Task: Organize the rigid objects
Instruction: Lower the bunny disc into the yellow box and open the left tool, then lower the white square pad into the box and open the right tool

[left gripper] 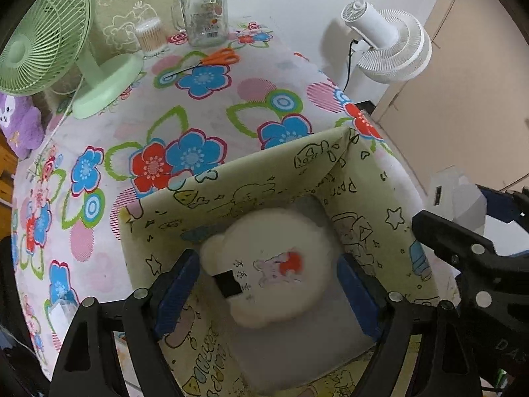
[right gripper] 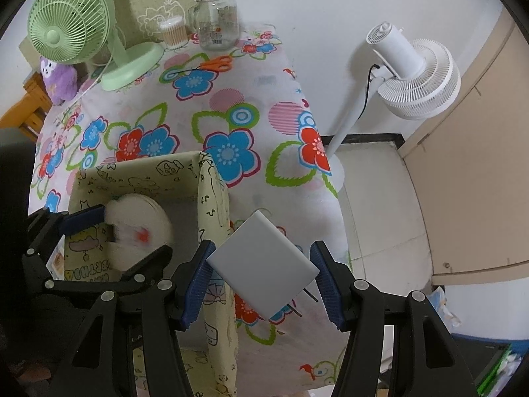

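A cream storage box (left gripper: 284,162) with cartoon prints stands on the flowered table. My left gripper (left gripper: 269,289) is open inside the box, its blue pads on either side of a white bear-shaped mirror (left gripper: 281,261) that looks blurred and free of the pads. The same mirror (right gripper: 139,221) and box (right gripper: 208,205) show in the right wrist view. My right gripper (right gripper: 261,281) is shut on a flat white power bank (right gripper: 264,264), held tilted just right of the box, above the table.
At the table's far end stand a green desk fan (right gripper: 72,29), a glass jar with a green cup on top (right gripper: 218,23), a cotton-swab tub (right gripper: 172,33) and orange scissors (right gripper: 215,63). A purple plush (right gripper: 59,79) lies left. A white floor fan (right gripper: 410,72) stands off the table's right edge.
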`<state>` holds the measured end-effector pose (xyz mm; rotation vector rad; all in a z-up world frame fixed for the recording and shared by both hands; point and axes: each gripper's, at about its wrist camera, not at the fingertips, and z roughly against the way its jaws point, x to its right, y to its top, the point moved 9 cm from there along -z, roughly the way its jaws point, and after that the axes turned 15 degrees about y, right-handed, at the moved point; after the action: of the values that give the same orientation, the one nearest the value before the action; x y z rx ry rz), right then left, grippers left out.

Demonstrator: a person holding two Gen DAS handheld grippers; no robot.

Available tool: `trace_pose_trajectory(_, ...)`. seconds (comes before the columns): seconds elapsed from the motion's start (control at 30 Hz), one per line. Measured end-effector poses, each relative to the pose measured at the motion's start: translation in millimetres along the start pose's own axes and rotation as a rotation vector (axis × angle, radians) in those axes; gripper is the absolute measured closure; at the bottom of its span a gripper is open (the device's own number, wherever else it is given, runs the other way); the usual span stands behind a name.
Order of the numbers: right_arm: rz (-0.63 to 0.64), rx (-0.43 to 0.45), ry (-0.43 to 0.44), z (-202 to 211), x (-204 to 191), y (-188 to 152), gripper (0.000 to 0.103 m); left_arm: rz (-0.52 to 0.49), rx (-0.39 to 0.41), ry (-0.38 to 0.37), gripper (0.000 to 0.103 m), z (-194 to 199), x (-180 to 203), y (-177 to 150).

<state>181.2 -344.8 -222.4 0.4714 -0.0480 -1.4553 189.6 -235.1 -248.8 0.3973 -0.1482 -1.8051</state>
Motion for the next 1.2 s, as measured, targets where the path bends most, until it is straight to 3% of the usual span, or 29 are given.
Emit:
trace_pose_trajectory(0.27,-0.022,0.021,-0.007,9,-10,-4,0.041,-0.036,0.041,0.0,0.007,21,-5,-2)
trace_pose_trajectory(0.6,-0.025,0.071,0.01,25,-51,-13,0.041,-0.036,0.077,0.047,0.007,49,-47,-19)
trace_pose_trajectory(0.8,-0.039,0.045,0.037,13,-76,-29,0.041,-0.043,0.033,0.053,0.007,44,-68,-42)
trace_pose_trajectory(1.2,-0.152,-0.03,0.036,-15,-76,-62,0.041,-0.042,-0.007,0.052,0.006,33,-89,-72)
